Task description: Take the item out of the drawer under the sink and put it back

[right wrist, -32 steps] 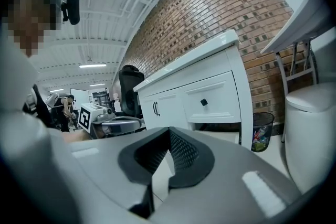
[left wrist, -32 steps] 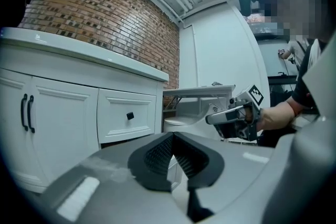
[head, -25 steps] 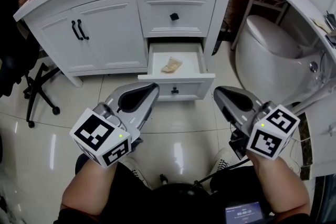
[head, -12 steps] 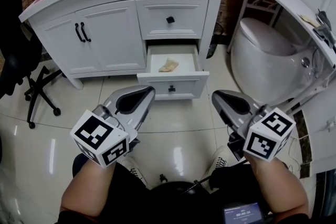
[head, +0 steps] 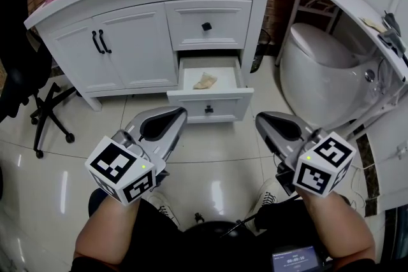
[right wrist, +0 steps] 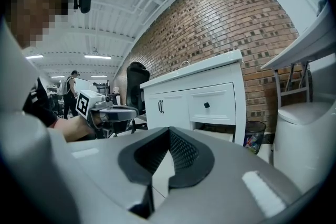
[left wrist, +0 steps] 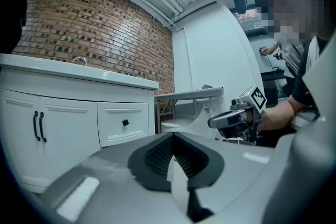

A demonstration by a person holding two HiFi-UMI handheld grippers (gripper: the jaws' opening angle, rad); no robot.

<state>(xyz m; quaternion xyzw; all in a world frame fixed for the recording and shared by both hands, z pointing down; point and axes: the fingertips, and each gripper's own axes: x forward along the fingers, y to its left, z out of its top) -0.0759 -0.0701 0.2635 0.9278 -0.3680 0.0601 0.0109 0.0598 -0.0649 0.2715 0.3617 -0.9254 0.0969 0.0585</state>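
Both tongs are fully closed with jaw tips pressed together and nothing between them: the left gripper (head: 177, 114) and right gripper (head: 262, 119) are held side by side over the tiled floor (head: 217, 156), just short of the open drawer (head: 210, 97). The item (head: 205, 79), a small crumpled beige piece, lies inside that drawer, the lower of two on the right side of the white sink cabinet (head: 137, 48), apart from both grippers. A toilet (head: 319, 70) stands right of the cabinet and a black office chair (head: 25, 73) stands at the left.
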